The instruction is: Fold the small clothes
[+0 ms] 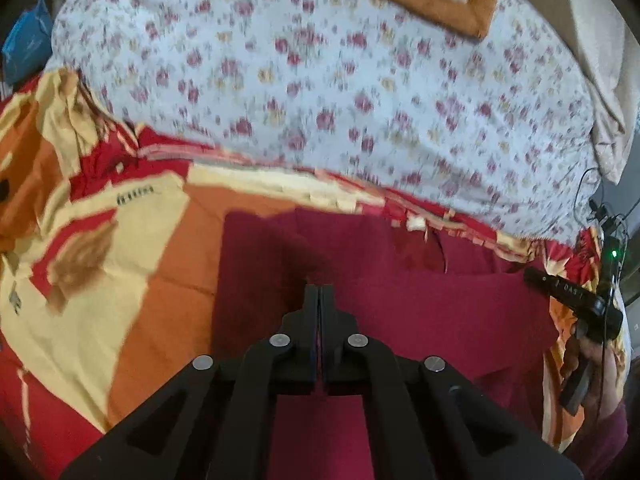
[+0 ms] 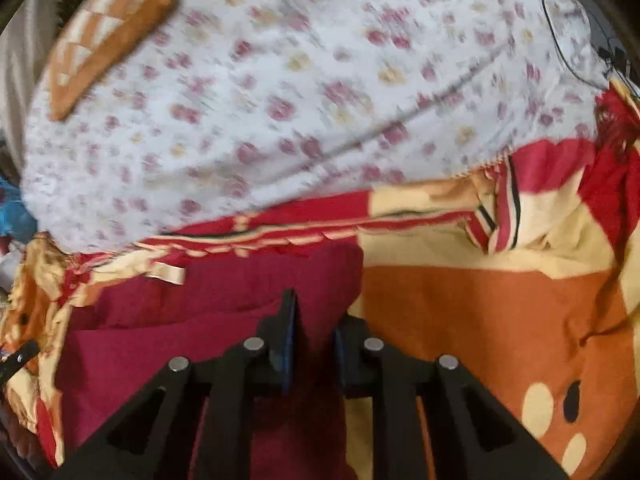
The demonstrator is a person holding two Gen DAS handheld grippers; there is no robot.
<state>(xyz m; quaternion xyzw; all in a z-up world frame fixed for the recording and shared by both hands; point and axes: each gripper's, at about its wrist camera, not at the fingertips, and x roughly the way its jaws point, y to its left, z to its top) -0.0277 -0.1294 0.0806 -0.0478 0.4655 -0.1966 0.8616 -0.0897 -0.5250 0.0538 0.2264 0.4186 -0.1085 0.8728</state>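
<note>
left gripper [image 1: 319, 294] pinched together on red cloth [image 1: 400, 320] | right gripper [image 2: 316, 312] apart at cloth's edge | flowery sheet [image 1: 320, 92] beyond

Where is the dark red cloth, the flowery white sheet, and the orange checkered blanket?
Dark red cloth garment [image 1: 420, 320]: left wrist view, on its flat middle.
White bedsheet with pink flowers [image 1: 320, 80]: left wrist view, on its open centre.
Orange and cream checkered fleece blanket [image 2: 108, 40]: right wrist view, on its orange border.

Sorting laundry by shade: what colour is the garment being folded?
Dark maroon red garment, plain, clearest in the left wrist view.
</note>
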